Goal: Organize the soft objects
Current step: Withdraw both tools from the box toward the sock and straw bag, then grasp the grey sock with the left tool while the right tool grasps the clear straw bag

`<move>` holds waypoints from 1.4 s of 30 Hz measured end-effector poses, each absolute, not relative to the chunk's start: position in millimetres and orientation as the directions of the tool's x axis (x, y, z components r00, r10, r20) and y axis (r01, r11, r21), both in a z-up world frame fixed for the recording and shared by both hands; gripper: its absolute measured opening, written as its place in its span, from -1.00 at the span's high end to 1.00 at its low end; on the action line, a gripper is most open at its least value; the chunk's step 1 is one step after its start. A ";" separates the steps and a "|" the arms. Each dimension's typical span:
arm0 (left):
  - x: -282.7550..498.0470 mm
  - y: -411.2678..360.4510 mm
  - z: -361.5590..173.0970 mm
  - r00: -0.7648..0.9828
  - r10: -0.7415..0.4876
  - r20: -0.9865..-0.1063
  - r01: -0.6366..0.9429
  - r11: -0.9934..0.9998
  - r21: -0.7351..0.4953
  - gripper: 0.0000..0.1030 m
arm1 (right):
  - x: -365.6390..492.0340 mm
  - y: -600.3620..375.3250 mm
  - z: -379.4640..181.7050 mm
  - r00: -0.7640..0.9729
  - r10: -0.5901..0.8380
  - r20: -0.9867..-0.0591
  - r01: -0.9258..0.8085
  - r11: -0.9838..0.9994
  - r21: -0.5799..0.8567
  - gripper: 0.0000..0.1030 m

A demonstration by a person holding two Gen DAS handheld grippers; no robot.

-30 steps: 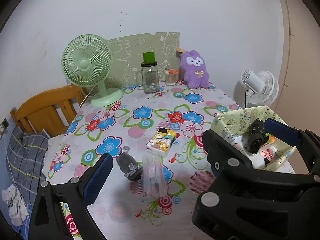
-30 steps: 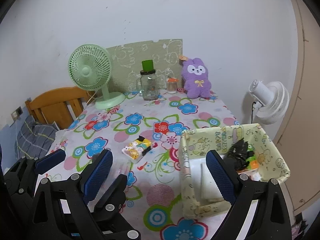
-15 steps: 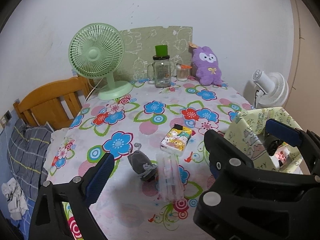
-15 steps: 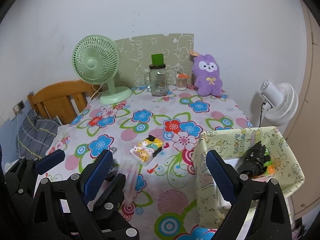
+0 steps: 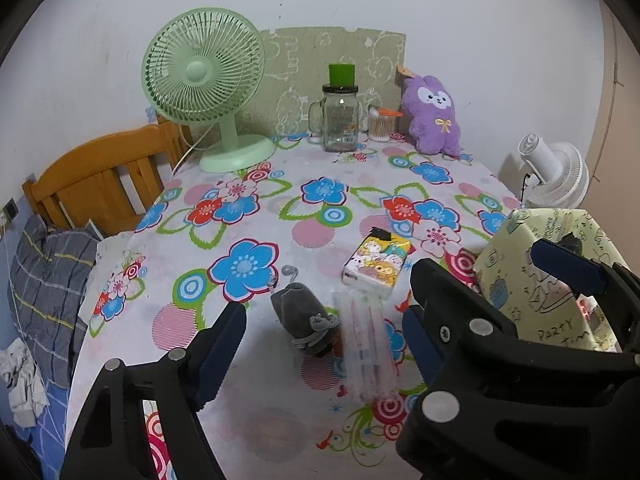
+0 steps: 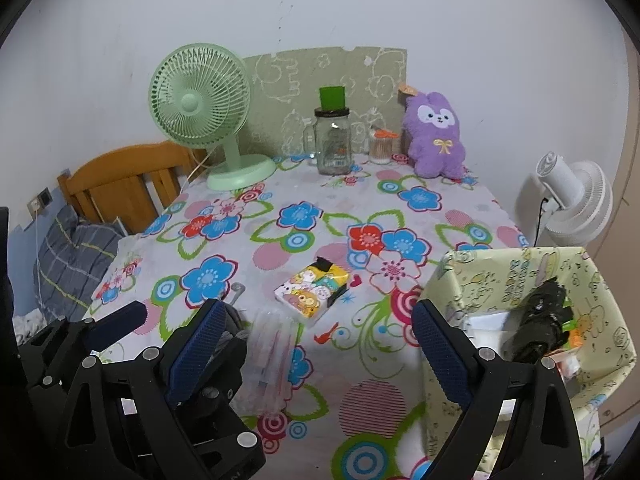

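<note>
Two wide-open, empty grippers, left [image 5: 320,320] and right [image 6: 316,328], above small grey drawstring pouch [image 5: 304,316]; risk of snagging adjacent clear plastic sleeve [image 5: 366,344].

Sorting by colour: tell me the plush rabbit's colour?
Purple, with a yellow bow; the plush rabbit shows best in the right wrist view.

1. A flower-print bench [image 6: 320,232] carries a green fan [image 6: 208,120], glass jar [image 6: 333,142] and purple plush [image 6: 436,136] by the wall.
2. Nearer lie a tissue pack [image 6: 312,294], grey pouch [image 5: 302,320], clear packet [image 5: 366,344] and a patterned basket [image 6: 496,280].
</note>
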State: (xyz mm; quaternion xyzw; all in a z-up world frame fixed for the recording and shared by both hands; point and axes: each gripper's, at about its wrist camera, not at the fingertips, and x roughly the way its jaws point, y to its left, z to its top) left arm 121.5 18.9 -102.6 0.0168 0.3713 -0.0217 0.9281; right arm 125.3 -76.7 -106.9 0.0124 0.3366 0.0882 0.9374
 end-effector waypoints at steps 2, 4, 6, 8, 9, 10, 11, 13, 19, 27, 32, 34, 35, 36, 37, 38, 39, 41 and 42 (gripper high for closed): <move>124.3 21.4 -105.9 0.718 -0.025 -0.695 0.050 0.999 0.015 -0.54 | 128.4 -74.0 -110.1 0.750 0.178 -0.637 -0.161 0.983 0.086 -0.85; 126.9 24.4 -109.6 0.713 -0.022 -0.701 0.046 0.999 0.015 -0.49 | 131.6 -71.3 -114.4 0.741 0.183 -0.646 -0.165 0.982 0.089 -0.83; 129.8 26.6 -113.3 0.708 -0.023 -0.706 0.045 0.999 0.013 -0.47 | 135.4 -69.1 -119.1 0.731 0.189 -0.656 -0.170 0.981 0.093 -0.80; 133.1 29.3 -118.3 0.702 -0.031 -0.712 0.045 0.999 0.001 -0.47 | 138.6 -66.9 -123.2 0.722 0.190 -0.665 -0.169 0.981 0.097 -0.78; 134.8 30.0 -120.5 0.697 -0.031 -0.716 0.043 0.999 -0.001 -0.47 | 140.2 -66.3 -125.6 0.717 0.190 -0.670 -0.167 0.981 0.099 -0.76; 137.2 30.8 -124.1 0.691 -0.030 -0.723 0.040 0.999 -0.003 -0.44 | 142.2 -65.8 -128.4 0.711 0.190 -0.677 -0.165 0.981 0.103 -0.74; 138.9 31.2 -126.8 0.686 -0.029 -0.727 0.040 0.999 -0.002 -0.42 | 143.4 -65.5 -130.4 0.706 0.191 -0.682 -0.164 0.981 0.105 -0.73; 142.0 32.2 -130.8 0.678 -0.024 -0.735 0.037 0.999 0.002 -0.36 | 146.6 -64.2 -135.7 0.693 0.192 -0.695 -0.163 0.981 0.109 -0.68; 151.1 34.8 -141.2 0.660 -0.018 -0.751 0.028 1.000 0.001 -0.28 | 155.8 -62.8 -147.1 0.669 0.195 -0.717 -0.154 0.980 0.123 -0.67; 160.3 35.1 -147.9 0.663 0.005 -0.749 0.019 1.000 0.024 -0.17 | 165.8 -63.7 -156.9 0.647 0.194 -0.737 -0.140 0.981 0.135 -0.66; 166.5 33.0 -150.3 0.663 -0.011 -0.748 0.034 0.999 0.015 -0.10 | 169.8 -65.8 -160.2 0.649 0.177 -0.740 -0.124 0.984 0.127 -0.66; 168.9 32.2 -151.3 0.663 -0.022 -0.748 0.040 0.999 0.007 0.02 | 171.6 -66.4 -160.7 0.650 0.170 -0.740 -0.118 0.985 0.122 -0.66; 170.1 32.2 -152.1 0.661 -0.028 -0.750 0.044 0.999 0.002 0.08 | 172.1 -66.5 -161.0 0.651 0.167 -0.741 -0.117 0.986 0.120 -0.66; 170.9 32.5 -152.9 0.657 -0.038 -0.753 0.050 0.999 -0.007 0.15 | 173.2 -66.3 -161.6 0.649 0.165 -0.742 -0.116 0.986 0.118 -0.66; 171.1 32.6 -153.0 0.657 -0.040 -0.753 0.051 0.999 -0.009 0.18 | 174.1 -66.2 -162.5 0.646 0.171 -0.744 -0.119 0.985 0.123 -0.66; 170.8 32.8 -152.8 0.657 -0.042 -0.753 0.052 0.999 -0.011 0.20 | 174.4 -65.8 -163.0 0.644 0.175 -0.745 -0.121 0.985 0.126 -0.66; 170.4 33.1 -152.5 0.657 -0.046 -0.752 0.054 0.998 -0.014 0.23 | 174.1 -65.3 -162.9 0.645 0.177 -0.744 -0.123 0.984 0.128 -0.66; 169.0 33.9 -152.0 0.659 -0.052 -0.751 0.057 0.998 -0.020 0.28 | 174.1 -64.3 -162.5 0.645 0.182 -0.742 -0.128 0.983 0.130 -0.66; 168.3 34.2 -151.6 0.659 -0.054 -0.750 0.057 0.998 -0.021 0.30 | 173.9 -63.9 -162.4 0.645 0.184 -0.742 -0.130 0.983 0.131 -0.66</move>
